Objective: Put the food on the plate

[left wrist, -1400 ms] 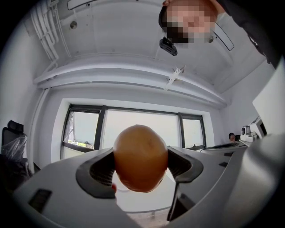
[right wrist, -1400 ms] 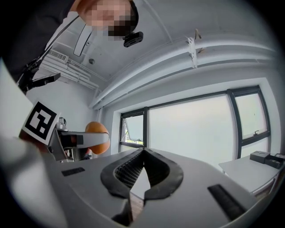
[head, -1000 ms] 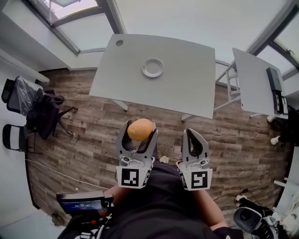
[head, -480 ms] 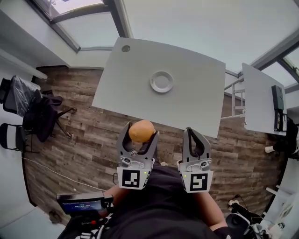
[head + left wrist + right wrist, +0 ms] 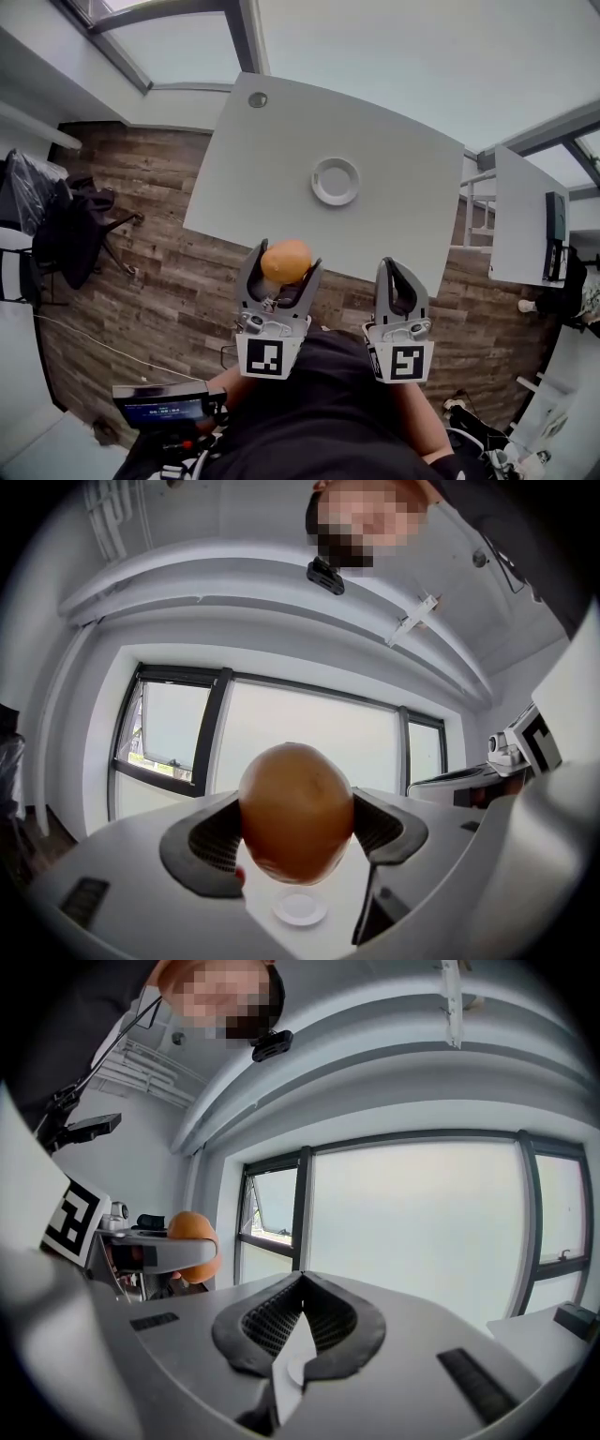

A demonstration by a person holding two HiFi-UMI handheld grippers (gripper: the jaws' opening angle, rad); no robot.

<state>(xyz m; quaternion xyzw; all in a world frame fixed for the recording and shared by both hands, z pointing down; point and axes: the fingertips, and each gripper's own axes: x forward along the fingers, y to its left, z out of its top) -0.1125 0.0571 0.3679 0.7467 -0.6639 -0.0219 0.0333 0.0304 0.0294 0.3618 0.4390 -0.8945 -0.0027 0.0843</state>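
Observation:
An orange, egg-shaped piece of food (image 5: 285,260) sits clamped in my left gripper (image 5: 280,265), held over the wooden floor just short of the white table's near edge. In the left gripper view the food (image 5: 296,810) fills the gap between the jaws, with the small white plate (image 5: 300,908) showing below it. The plate (image 5: 336,181) rests near the middle of the white table (image 5: 262,178). My right gripper (image 5: 400,278) hangs beside the left one, shut with nothing in it; in its own view its tips (image 5: 301,1283) meet and the food (image 5: 192,1241) shows at the left.
A second white table (image 5: 525,230) stands at the right with a dark device on it. Black chairs with clothing (image 5: 61,225) stand at the left on the wooden floor (image 5: 141,281). A handheld device with a screen (image 5: 169,410) sits low at the left.
The table and plate have drawn closer and lower in the head view. Both grippers keep their hold and pose relative to the body.

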